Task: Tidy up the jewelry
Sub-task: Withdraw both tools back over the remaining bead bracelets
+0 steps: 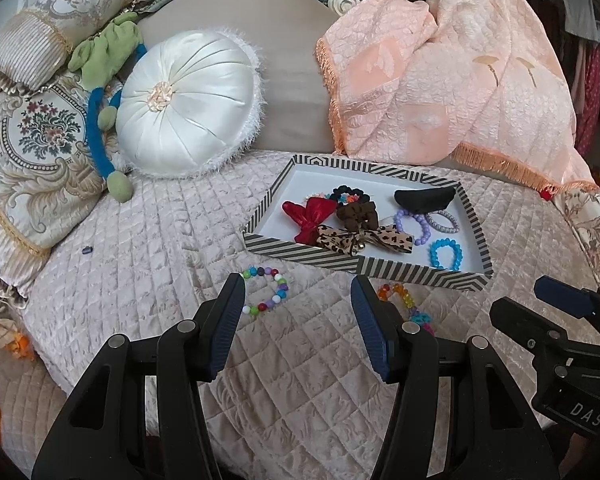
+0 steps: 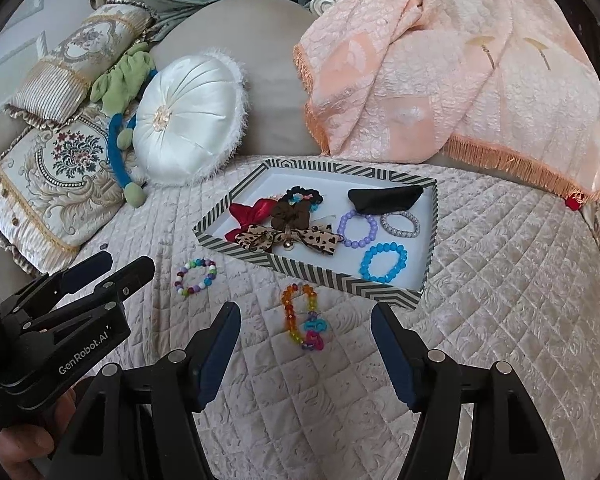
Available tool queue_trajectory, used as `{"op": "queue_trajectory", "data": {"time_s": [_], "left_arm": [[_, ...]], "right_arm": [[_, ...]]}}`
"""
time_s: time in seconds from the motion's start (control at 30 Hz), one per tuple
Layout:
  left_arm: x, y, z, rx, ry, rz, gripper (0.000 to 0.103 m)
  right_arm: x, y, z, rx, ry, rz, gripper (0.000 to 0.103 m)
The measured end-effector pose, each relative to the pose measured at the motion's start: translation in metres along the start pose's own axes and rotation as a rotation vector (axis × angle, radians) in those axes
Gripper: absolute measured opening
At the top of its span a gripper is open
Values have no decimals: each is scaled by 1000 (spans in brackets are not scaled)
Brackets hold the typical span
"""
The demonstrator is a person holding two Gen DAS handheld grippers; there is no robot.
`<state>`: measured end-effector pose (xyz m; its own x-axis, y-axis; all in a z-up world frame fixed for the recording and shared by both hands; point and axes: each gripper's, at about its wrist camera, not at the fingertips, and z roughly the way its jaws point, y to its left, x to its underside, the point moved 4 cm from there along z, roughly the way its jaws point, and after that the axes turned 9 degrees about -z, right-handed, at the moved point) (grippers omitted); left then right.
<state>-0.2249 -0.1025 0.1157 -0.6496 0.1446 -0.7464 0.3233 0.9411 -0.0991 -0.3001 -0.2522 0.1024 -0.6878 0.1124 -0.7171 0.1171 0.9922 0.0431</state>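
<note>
A striped tray (image 1: 380,270) (image 2: 332,282) lies on the quilted bed. It holds a blue bead bracelet (image 2: 383,262), a purple one (image 2: 358,229), a silver one (image 2: 400,224), a leopard bow (image 2: 287,240), a red bow (image 2: 247,212) and dark hair ties. A multicolour bead bracelet (image 1: 265,290) (image 2: 195,277) and an orange bead bracelet (image 2: 300,310) (image 1: 400,294) with a bright chain lie on the quilt in front of the tray. My left gripper (image 1: 297,292) is open and empty above the quilt, just short of them. My right gripper (image 2: 306,322) is open and empty, with the orange bracelet between its fingers in view.
A white round cushion (image 1: 187,104), patterned pillows (image 1: 31,160) and a green and blue plush toy (image 1: 103,92) lie at the back left. A peach fringed blanket (image 1: 452,84) is draped behind the tray. A small dark bead (image 1: 87,249) lies on the quilt at left.
</note>
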Motion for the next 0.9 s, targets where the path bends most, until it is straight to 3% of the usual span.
{"op": "queue_trajectory", "data": {"time_s": [0.9], "left_arm": [[13, 14, 23, -21, 73, -25, 55]], "right_arm": [[13, -3, 17, 8, 53, -14, 65]]}}
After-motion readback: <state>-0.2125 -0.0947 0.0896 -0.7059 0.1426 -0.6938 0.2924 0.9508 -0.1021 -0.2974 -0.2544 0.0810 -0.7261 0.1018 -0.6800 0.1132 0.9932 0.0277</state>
